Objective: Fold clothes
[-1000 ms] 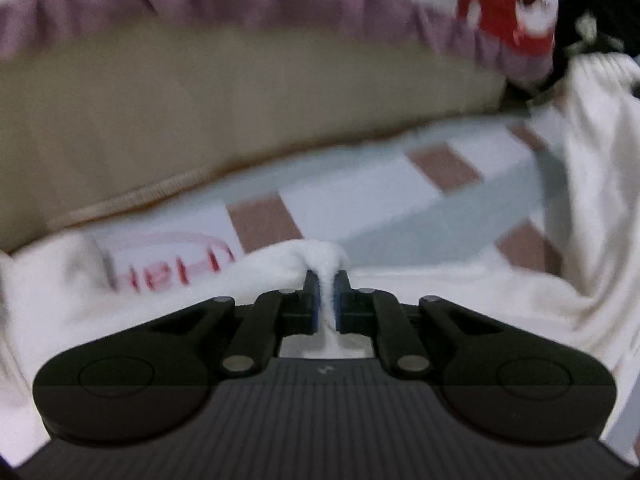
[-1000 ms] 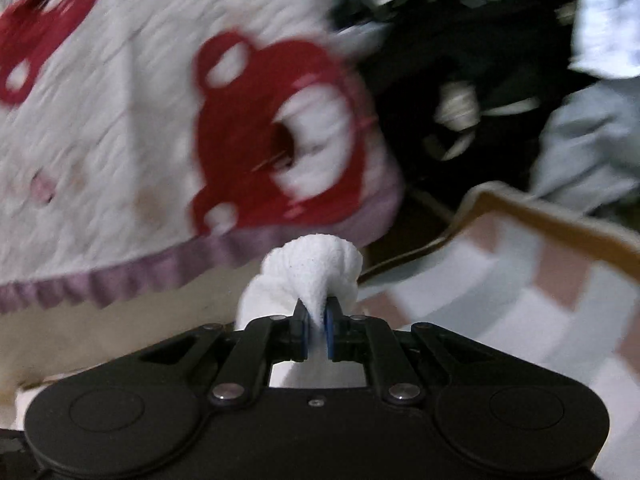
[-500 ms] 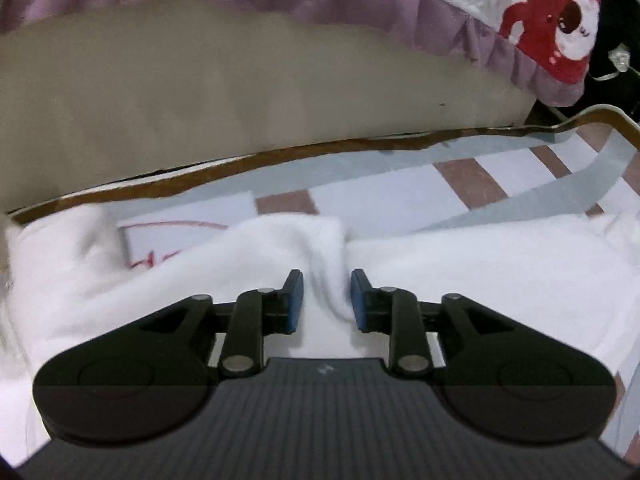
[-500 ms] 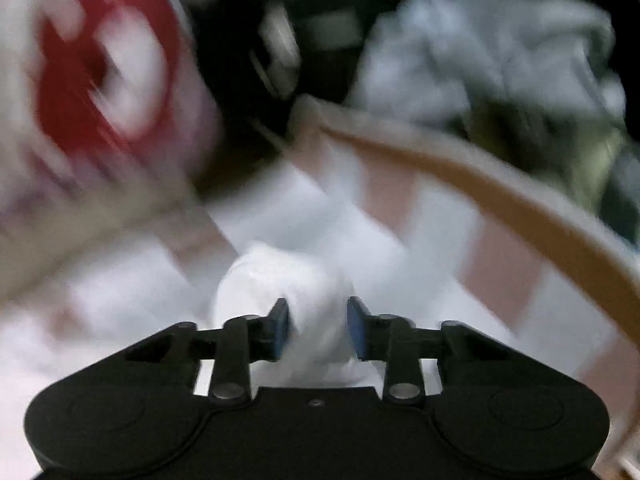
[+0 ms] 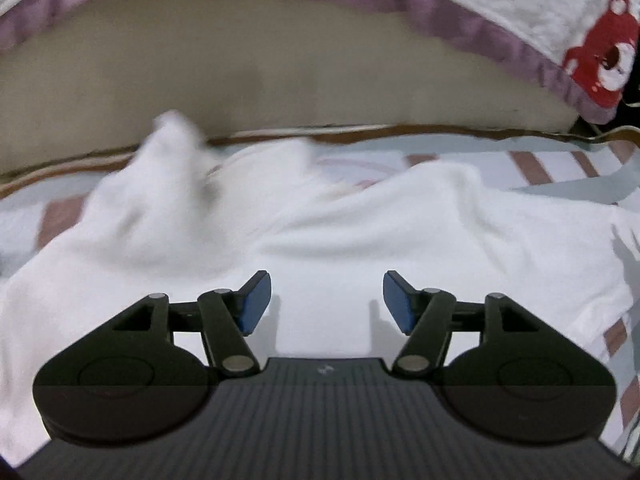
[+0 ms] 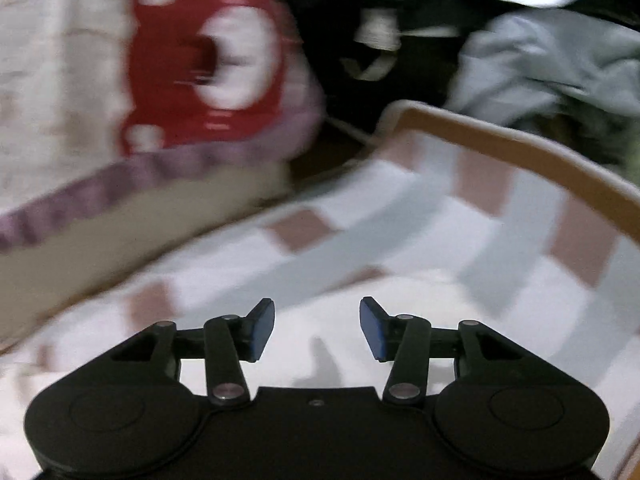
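Note:
A white garment (image 5: 360,232) lies rumpled on a checked mat (image 5: 560,168) with a brown border. In the left wrist view its far left part (image 5: 172,152) is blurred and bunched up. My left gripper (image 5: 326,300) hovers over the garment with its jaws opening and nothing between the blue pads (image 5: 256,300). In the right wrist view my right gripper (image 6: 316,330) is over the white garment (image 6: 320,360) near the mat (image 6: 400,216); its jaws are opening too, with nothing between them.
A white blanket with red bear prints and a purple frill (image 5: 600,60) lies beyond the mat, also in the right wrist view (image 6: 200,64). A beige surface (image 5: 280,72) sits under it. Dark and pale grey clothes (image 6: 540,52) are piled past the mat's far right edge.
Both grippers were shut on folds of the white garment; both have let go and spread. The left gripper has pulled back, and the cloth has dropped onto the mat.

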### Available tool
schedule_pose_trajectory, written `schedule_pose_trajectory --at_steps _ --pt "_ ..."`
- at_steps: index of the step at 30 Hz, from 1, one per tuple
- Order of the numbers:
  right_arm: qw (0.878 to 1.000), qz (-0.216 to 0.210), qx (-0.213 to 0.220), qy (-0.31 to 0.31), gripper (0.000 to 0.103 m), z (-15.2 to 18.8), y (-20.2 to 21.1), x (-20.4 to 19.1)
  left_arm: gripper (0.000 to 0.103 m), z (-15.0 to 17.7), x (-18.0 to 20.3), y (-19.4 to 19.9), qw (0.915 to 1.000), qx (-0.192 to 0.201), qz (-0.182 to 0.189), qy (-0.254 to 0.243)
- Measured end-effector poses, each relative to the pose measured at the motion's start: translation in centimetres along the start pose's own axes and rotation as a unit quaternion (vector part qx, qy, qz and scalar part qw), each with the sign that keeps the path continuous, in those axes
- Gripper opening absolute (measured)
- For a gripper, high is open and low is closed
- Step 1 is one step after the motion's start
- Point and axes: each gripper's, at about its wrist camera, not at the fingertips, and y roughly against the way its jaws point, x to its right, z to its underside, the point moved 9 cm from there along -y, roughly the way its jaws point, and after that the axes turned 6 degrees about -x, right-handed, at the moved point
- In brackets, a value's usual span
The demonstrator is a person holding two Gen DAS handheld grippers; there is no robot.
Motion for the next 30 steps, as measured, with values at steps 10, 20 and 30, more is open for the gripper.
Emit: schedule_pose_trajectory --at_steps 10,20,30 --pt "0.971 -0.199 -0.06 0.117 0.053 9.6 0.6 -19.7 0.066 7.1 -17.0 10.1 0.9843 0.052 -0.122 0.117" --pt "0.923 -0.285 -0.104 0.239 0.057 19.0 4.7 -31.8 0.066 13.6 -32.7 11.0 0.9335 0.062 -0.064 0.347" --pt "0.877 -0.294 -0.137 0.354 0.058 26.0 7.1 -36.1 0.066 13.7 -35.1 6.5 0.9066 0.062 0.048 0.415"
